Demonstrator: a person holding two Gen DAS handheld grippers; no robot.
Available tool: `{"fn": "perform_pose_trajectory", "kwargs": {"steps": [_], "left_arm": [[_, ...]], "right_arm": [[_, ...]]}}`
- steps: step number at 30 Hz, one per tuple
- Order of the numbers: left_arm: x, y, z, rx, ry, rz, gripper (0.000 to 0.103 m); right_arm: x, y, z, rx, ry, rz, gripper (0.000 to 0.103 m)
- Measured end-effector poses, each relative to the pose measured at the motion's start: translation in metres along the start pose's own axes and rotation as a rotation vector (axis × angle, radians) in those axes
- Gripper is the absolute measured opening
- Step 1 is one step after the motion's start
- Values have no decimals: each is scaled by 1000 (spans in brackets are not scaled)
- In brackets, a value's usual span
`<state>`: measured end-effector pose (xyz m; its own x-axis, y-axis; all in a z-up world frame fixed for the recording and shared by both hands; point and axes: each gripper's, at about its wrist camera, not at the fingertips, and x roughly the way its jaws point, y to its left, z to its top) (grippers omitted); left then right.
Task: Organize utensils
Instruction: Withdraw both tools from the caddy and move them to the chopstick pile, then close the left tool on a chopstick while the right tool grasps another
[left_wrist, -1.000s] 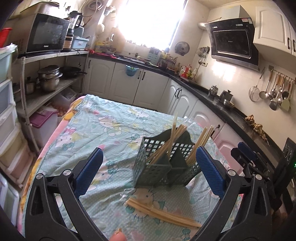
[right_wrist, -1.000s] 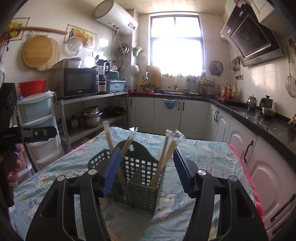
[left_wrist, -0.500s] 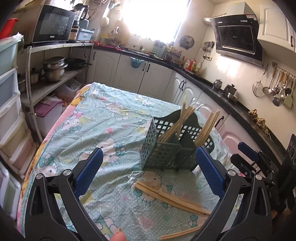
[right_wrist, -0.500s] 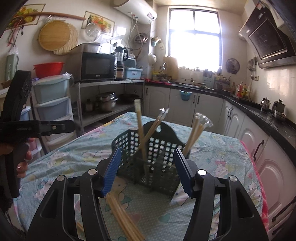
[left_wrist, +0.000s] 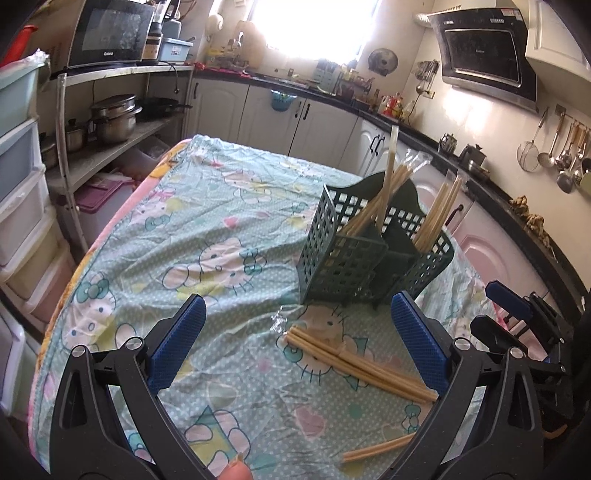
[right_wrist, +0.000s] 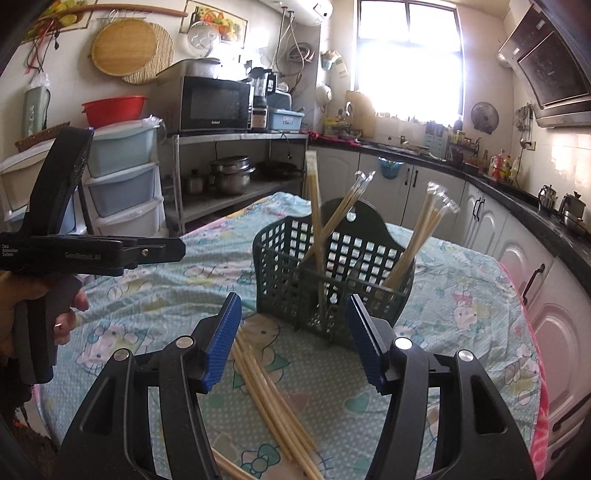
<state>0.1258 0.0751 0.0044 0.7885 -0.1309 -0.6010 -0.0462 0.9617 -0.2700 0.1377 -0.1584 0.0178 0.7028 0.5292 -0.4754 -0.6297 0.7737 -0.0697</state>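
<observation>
A dark green slotted utensil caddy (left_wrist: 354, 254) stands on the table and holds wrapped chopstick pairs (left_wrist: 384, 195) upright in its compartments. It also shows in the right wrist view (right_wrist: 332, 266). Several loose chopsticks (left_wrist: 354, 363) lie on the cloth in front of it; they show in the right wrist view (right_wrist: 273, 402) too. One more chopstick (left_wrist: 380, 446) lies nearer. My left gripper (left_wrist: 295, 343) is open and empty, hovering short of the loose chopsticks. My right gripper (right_wrist: 293, 332) is open and empty, above the loose chopsticks and just short of the caddy.
The table wears a light blue cartoon-print cloth (left_wrist: 207, 229). A metal shelf with pots (left_wrist: 110, 122) and plastic drawers (right_wrist: 122, 177) stand at the left. Kitchen counters and cabinets (right_wrist: 517, 229) run along the right. The left hand-held gripper (right_wrist: 74, 247) shows at left in the right wrist view.
Both grippers have pulled back and up from the caddy, so more of the cloth and the loose chopsticks come into view. Both stay open and empty.
</observation>
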Motion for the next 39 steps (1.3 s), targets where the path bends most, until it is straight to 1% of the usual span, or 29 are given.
{"fn": "perform_pose_trajectory", "kwargs": {"steps": [5, 7, 11, 12, 13, 15, 18, 19, 21, 22, 23, 28, 32, 37, 39], "left_arm": [[10, -1, -9, 10, 35, -1, 92], [17, 0, -13, 7, 61, -11, 92], [29, 5, -20, -7, 107, -5, 92], [33, 6, -22, -13, 122, -3, 91], [36, 7, -23, -19, 136, -4, 84], [45, 12, -28, -38, 170, -13, 75], [57, 17, -34, -71, 222, -34, 60], [61, 18, -35, -81, 238, -42, 57], [68, 20, -38, -100, 269, -70, 44], [71, 20, -39, -103, 279, -74, 40], [74, 19, -40, -105, 289, -83, 39], [87, 22, -41, -140, 326, -118, 38], [97, 27, -38, -174, 335, -126, 38], [107, 35, -36, -219, 341, -144, 39], [109, 37, -34, -226, 336, -149, 38]], "right_arm": [[11, 7, -10, -34, 74, 12, 57], [17, 10, -15, -51, 112, 16, 57], [32, 17, -27, -77, 185, 17, 57], [36, 18, -29, -81, 202, 18, 56], [39, 19, -32, -84, 217, 21, 55], [45, 21, -36, -90, 241, 28, 50], [58, 23, -40, -97, 285, 37, 49], [64, 23, -41, -96, 301, 44, 49], [71, 23, -43, -92, 324, 54, 47], [76, 23, -43, -88, 338, 61, 46], [81, 23, -43, -84, 350, 67, 46], [101, 21, -44, -64, 406, 88, 44], [112, 21, -46, -51, 438, 102, 35], [119, 15, -45, -13, 461, 138, 31], [122, 12, -44, -6, 472, 133, 24]]}}
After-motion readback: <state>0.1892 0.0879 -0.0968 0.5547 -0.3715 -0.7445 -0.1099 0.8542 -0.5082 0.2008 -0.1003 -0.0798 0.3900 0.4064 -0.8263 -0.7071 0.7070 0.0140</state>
